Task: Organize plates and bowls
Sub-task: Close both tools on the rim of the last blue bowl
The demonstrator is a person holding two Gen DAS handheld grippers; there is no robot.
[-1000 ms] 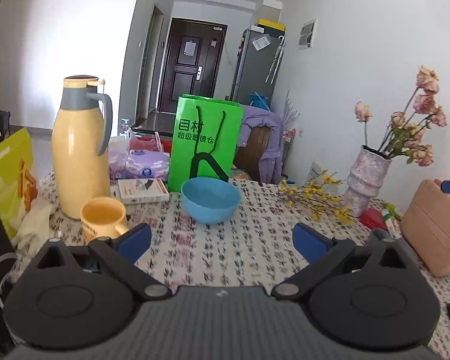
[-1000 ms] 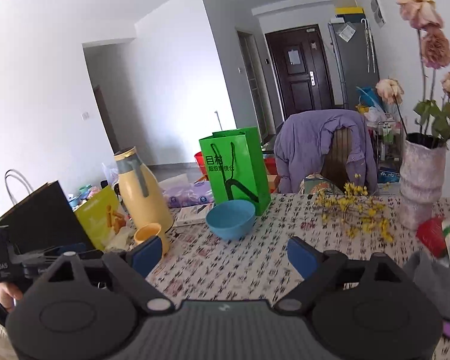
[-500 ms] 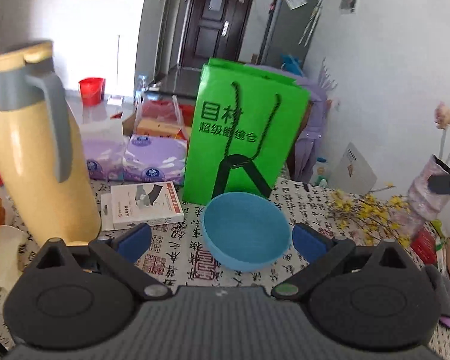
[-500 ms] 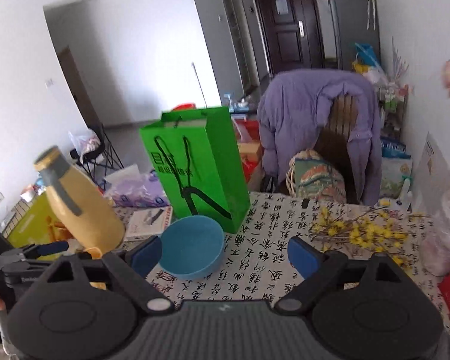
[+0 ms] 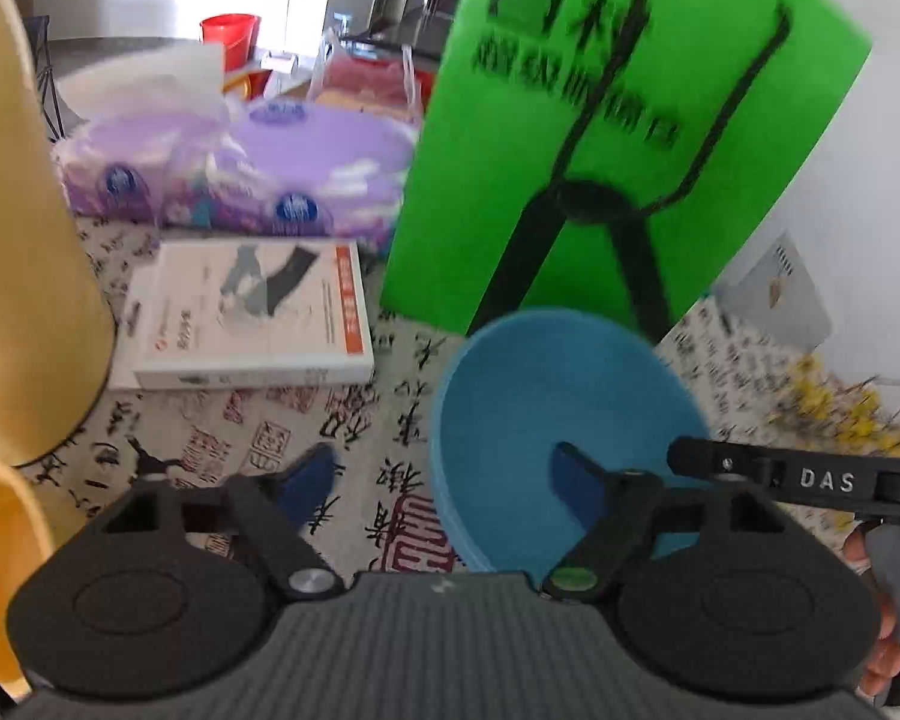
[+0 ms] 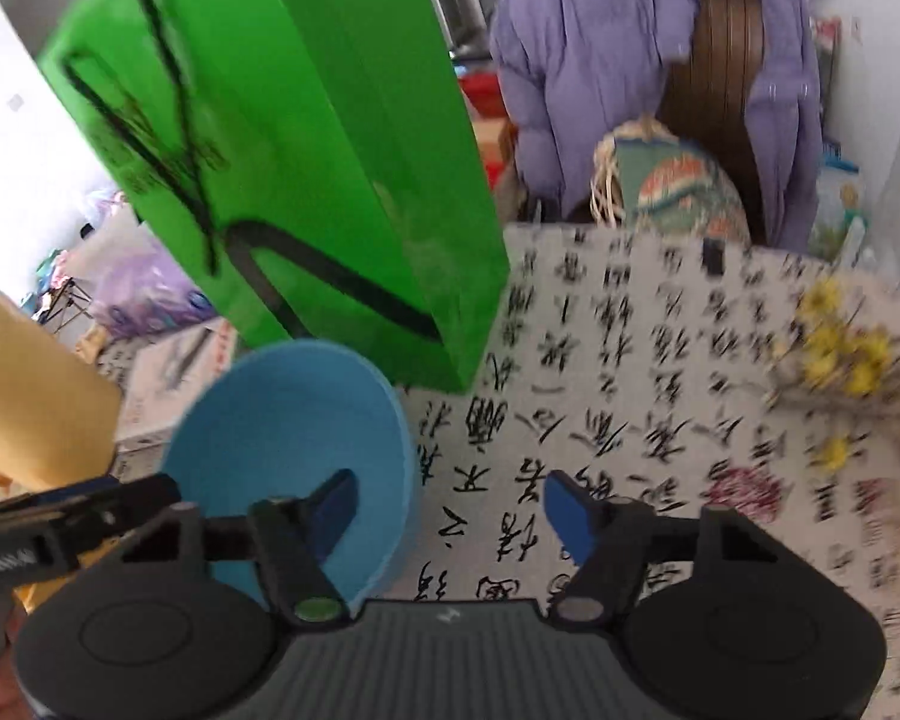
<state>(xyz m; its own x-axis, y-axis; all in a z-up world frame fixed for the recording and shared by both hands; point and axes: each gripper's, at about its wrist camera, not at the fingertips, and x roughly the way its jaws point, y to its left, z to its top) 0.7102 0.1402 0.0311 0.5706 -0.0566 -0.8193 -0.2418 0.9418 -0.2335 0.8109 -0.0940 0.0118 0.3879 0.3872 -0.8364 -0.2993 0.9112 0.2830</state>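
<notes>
Both tongs have dropped from a far view onto the round blue plastic bowl [image 5: 564, 420]: left gripper [image 5: 444, 480] and right gripper [image 6: 447, 501], half-wide and closing, each straddle its rim, pads not yet pressing, so a two-sided lift appears imminent

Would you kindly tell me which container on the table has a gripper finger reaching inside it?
The blue bowl by the green bag; the yellow cup and cream jug stand untouched.

White letters "DAS" stand on a black bar [image 5: 810, 480] at the left-wrist view's right edge. Characters on the green bag [image 5: 618, 120], white box [image 5: 252, 312] and tablecloth [image 6: 660, 420] are too blurred to read.
</notes>
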